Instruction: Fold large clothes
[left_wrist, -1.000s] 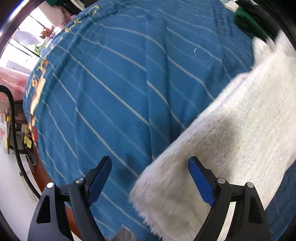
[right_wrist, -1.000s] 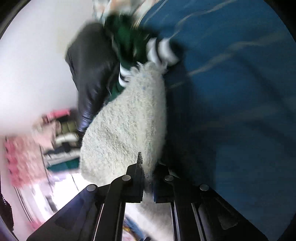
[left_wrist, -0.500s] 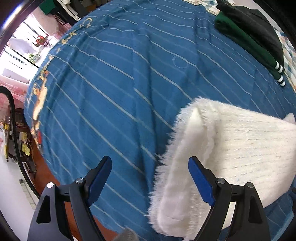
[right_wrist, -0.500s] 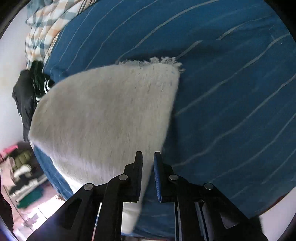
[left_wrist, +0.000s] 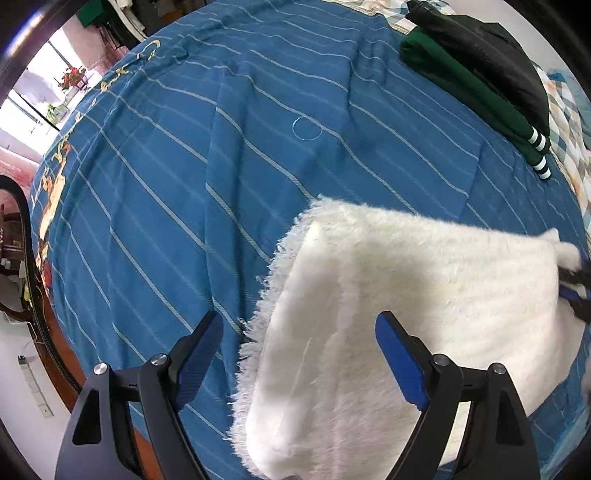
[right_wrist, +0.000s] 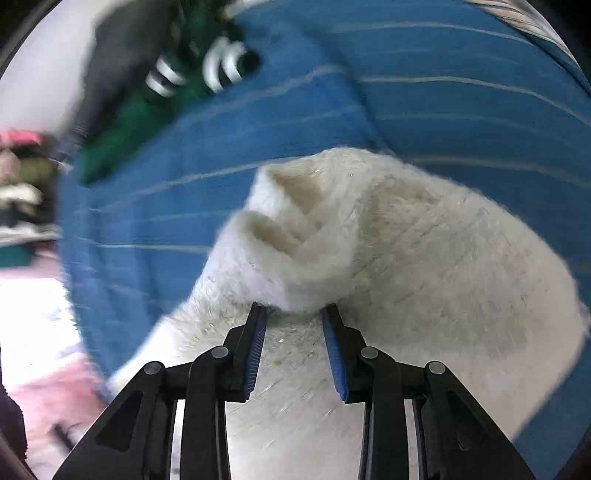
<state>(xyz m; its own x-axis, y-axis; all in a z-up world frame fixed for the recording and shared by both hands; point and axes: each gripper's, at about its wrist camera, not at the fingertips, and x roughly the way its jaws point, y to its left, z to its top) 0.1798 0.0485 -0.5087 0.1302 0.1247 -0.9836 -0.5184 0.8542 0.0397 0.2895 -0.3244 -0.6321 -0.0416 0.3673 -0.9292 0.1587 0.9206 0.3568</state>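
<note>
A white fluffy garment (left_wrist: 406, 295) lies folded on the blue striped bedspread (left_wrist: 184, 184). My left gripper (left_wrist: 299, 339) is open and empty above the garment's fringed left edge. In the right wrist view the same garment (right_wrist: 424, 258) fills the lower right. My right gripper (right_wrist: 295, 321) has its jaws parted, with a bunched fold of the white fabric sitting at the fingertips. The right gripper's tip also shows at the garment's far right end in the left wrist view (left_wrist: 572, 291).
A folded dark green garment with white cuff stripes (left_wrist: 472, 92) and a black garment (left_wrist: 491, 51) lie at the bed's far right corner. A checked cloth (left_wrist: 569, 122) lies beyond them. The bed's wooden edge (left_wrist: 70, 354) runs at the lower left.
The right gripper's jaws have parted from shut and it has swung round along the white garment. The garment has settled flat on the bed. The left gripper stays open.
</note>
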